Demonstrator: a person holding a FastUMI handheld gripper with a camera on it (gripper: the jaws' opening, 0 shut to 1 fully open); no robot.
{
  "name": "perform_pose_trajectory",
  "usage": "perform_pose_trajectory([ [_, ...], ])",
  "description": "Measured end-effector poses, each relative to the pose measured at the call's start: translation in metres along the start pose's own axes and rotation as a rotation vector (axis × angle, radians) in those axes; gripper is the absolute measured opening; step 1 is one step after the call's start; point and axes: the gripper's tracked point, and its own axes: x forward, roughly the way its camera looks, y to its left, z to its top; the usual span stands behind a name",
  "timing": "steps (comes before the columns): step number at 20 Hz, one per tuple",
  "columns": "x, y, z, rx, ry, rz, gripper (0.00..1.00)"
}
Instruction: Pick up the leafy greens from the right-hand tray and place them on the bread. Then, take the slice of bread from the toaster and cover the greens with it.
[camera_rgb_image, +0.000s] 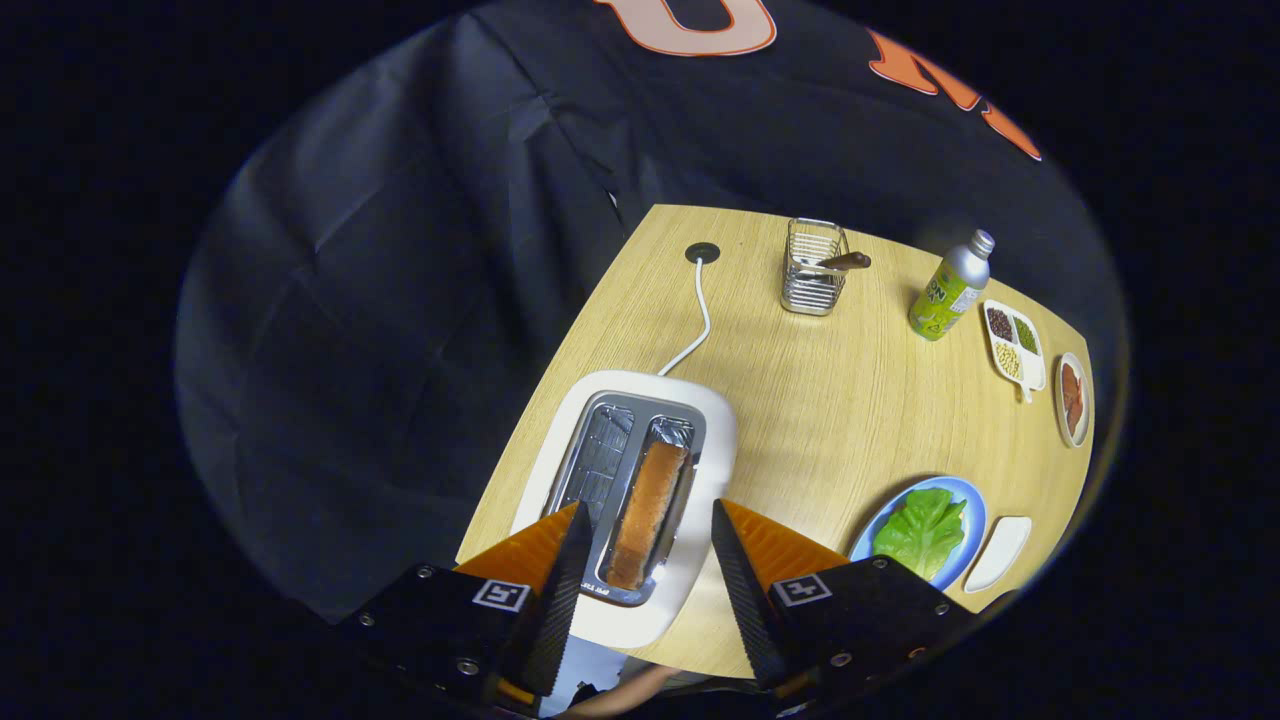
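A browned slice of bread (645, 515) stands on edge in the right slot of the white toaster (640, 400), its crust poking above the rim. The leafy greens (922, 530), bright and crinkled, lie flat on a blue plate (972, 540), hiding whatever is beneath, right of the toaster.

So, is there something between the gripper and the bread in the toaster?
Nothing visible. The open gripper hangs above the toaster, and the bread stands in the slot between the fingers, top edge bare.
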Motion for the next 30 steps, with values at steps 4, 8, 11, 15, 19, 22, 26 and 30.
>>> perform_pose_trajectory([
  [4,0.014,0.0,-0.003,0.006,0.019,-0.038,0.59],
  [8,0.016,0.001,0.007,0.05,-0.012,-0.051,0.46],
  [11,0.015,-0.007,0.005,0.05,-0.012,-0.075,0.29],
  [15,0.003,-0.006,0.011,0.083,-0.042,-0.047,0.13],
  [19,-0.023,-0.005,0.018,0.095,-0.094,0.004,0.11],
  [22,-0.047,-0.002,0.023,0.093,-0.137,0.05,0.1],
  [26,-0.077,-0.002,0.023,0.07,-0.185,0.105,0.1],
  [30,-0.106,-0.017,0.017,0.025,-0.246,0.118,0.1],
])
